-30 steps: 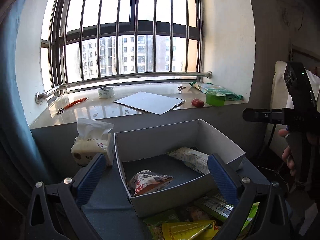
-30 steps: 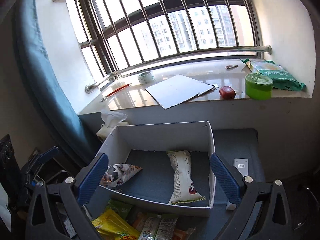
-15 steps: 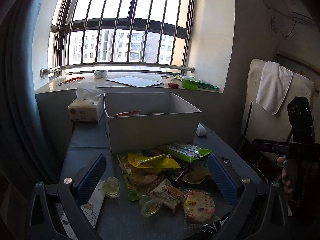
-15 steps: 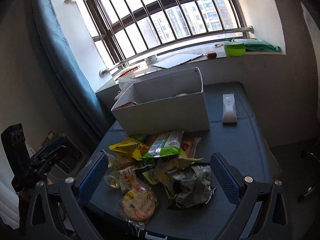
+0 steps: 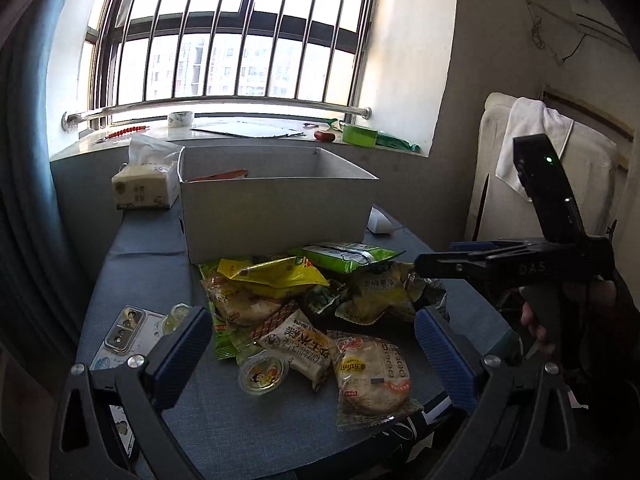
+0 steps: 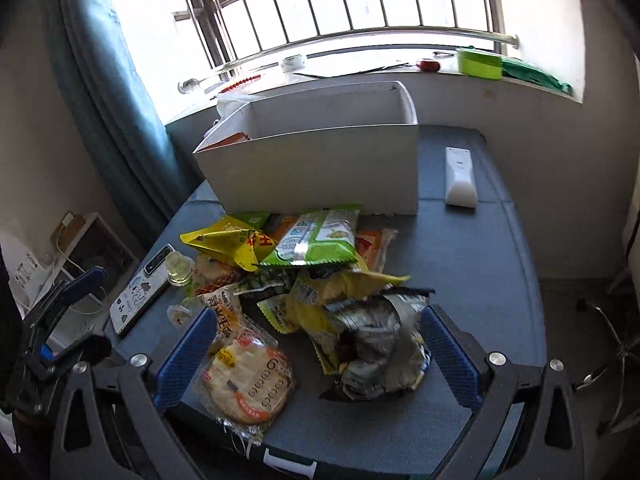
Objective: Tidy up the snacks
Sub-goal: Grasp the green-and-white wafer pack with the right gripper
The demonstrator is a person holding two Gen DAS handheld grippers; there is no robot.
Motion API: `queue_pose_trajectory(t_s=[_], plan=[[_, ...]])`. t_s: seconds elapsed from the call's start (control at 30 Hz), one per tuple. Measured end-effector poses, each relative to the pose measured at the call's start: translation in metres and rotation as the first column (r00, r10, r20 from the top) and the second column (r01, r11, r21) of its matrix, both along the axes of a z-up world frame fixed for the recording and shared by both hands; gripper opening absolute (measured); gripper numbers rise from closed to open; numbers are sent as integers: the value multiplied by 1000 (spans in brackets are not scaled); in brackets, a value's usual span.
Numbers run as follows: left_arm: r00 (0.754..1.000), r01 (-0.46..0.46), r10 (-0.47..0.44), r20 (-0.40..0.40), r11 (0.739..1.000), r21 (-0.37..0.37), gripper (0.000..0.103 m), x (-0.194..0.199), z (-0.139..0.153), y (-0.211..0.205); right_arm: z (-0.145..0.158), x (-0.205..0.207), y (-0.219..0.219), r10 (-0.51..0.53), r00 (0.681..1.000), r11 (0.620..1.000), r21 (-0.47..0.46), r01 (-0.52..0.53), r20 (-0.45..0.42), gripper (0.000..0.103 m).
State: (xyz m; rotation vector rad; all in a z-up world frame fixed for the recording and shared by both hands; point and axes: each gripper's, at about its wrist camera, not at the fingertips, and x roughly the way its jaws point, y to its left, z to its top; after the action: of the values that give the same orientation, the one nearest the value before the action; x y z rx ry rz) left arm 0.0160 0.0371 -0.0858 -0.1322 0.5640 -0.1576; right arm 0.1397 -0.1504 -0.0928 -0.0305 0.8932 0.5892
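Table (image 6: 460,264): box (image 6: 312,168) behind snacks (image 6: 308,280) (phone (image 6: 140,288) beside).

A loose heap of packaged snacks (image 5: 316,312) lies on the blue table (image 6: 472,264), just in front of the open white box (image 5: 276,208).

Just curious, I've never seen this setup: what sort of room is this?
Probably a room in a city flat: a barred window facing apartment blocks, a towel draped over a chair, and a tissue pack beside the snack box.
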Motion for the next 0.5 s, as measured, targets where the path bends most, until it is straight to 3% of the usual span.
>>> queue_pose_trajectory(t_s=[0.17, 0.4, 0.47, 0.5], plan=[[1000, -21, 21, -14, 999, -27, 103, 2, -4, 10, -10, 52, 55, 32, 999, 990, -137, -36, -35, 103], [998, -45, 43, -36, 997, -65, 103, 4, -9, 21, -54, 113, 94, 12, 980, 960, -273, -67, -198, 103], [998, -47, 44, -48, 997, -63, 103, 7, -11, 22, -60, 118, 95, 23, 978, 957, -277, -81, -209, 90], [998, -49, 46, -52, 997, -62, 103, 9, -12, 22, -63, 119, 94, 23, 975, 956, -279, -86, -221, 63]])
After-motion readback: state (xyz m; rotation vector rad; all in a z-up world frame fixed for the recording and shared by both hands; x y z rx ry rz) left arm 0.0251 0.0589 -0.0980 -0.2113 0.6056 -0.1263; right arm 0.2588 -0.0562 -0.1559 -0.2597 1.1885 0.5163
